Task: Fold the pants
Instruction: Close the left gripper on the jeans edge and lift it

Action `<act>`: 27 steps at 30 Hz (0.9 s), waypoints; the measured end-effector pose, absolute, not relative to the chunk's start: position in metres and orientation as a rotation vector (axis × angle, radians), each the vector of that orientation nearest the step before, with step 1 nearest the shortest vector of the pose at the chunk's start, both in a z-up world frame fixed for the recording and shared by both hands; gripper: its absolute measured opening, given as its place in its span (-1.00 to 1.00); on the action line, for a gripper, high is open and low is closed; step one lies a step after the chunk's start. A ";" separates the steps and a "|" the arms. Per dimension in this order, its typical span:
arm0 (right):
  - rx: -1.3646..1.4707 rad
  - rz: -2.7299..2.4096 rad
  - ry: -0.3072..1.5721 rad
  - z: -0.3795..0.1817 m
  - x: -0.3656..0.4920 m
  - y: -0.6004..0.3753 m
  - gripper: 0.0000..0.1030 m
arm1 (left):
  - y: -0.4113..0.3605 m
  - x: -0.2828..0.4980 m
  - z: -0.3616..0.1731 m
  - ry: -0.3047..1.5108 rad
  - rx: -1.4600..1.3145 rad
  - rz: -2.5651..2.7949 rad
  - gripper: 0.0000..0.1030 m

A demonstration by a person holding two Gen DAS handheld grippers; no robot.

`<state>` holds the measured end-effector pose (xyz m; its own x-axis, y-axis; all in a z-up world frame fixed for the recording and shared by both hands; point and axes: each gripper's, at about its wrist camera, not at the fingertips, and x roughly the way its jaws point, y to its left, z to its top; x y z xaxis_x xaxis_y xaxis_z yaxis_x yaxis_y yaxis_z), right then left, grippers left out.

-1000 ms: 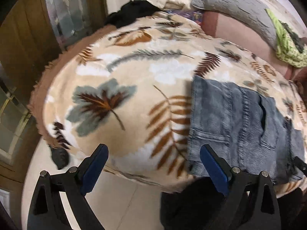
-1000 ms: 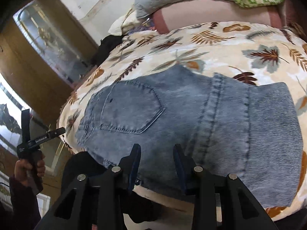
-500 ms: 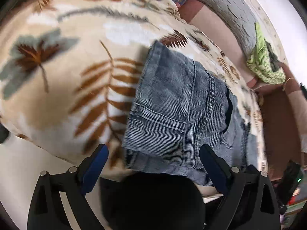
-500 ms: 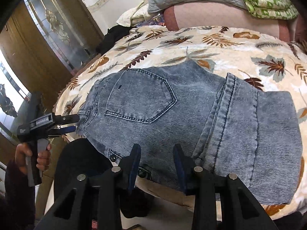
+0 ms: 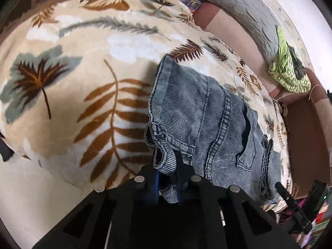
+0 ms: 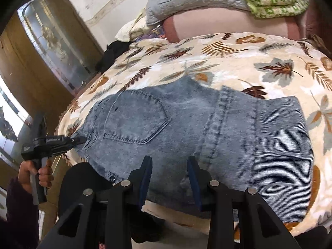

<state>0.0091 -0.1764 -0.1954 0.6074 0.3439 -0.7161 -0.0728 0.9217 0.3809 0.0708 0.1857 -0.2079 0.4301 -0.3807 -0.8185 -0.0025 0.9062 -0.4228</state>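
The left gripper (image 5: 167, 178), which one second ago stood wide open in front of the bed edge with nothing between its fingers, has come closer to the corner of the jeans (image 5: 199, 124), and its jaws are closing with a bunched fold of the denim hem between them. In the right wrist view, the left gripper (image 6: 79, 140) was earlier away from the jeans (image 6: 186, 128) at the left side, and now its tip is touching their left edge.
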 end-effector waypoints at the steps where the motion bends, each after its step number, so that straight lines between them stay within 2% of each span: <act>1: 0.344 0.236 0.883 -0.195 0.008 -0.182 -0.27 | 0.182 0.069 -0.202 1.094 -0.374 -0.241 -0.79; 10: 0.460 0.130 0.824 -0.197 -0.009 -0.250 -0.27 | 0.116 0.048 -0.122 0.932 -0.134 -0.332 -0.81; 18: 0.615 0.016 0.733 -0.198 -0.037 -0.328 -0.27 | -0.031 0.027 -0.066 0.839 0.133 -0.571 -0.82; 24: 0.702 -0.075 0.673 -0.202 -0.062 -0.377 -0.27 | -0.160 -0.013 -0.083 0.863 0.308 -0.817 -0.80; 27: 0.739 -0.124 0.664 -0.205 -0.074 -0.397 -0.27 | -0.204 -0.018 -0.113 0.973 0.351 -0.886 -0.67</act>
<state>-0.0740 -0.3967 -0.2050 0.7905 0.1213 -0.6004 0.3294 0.7422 0.5837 -0.0183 -0.2036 -0.1127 0.2604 -0.4901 -0.8319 0.7823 0.6120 -0.1157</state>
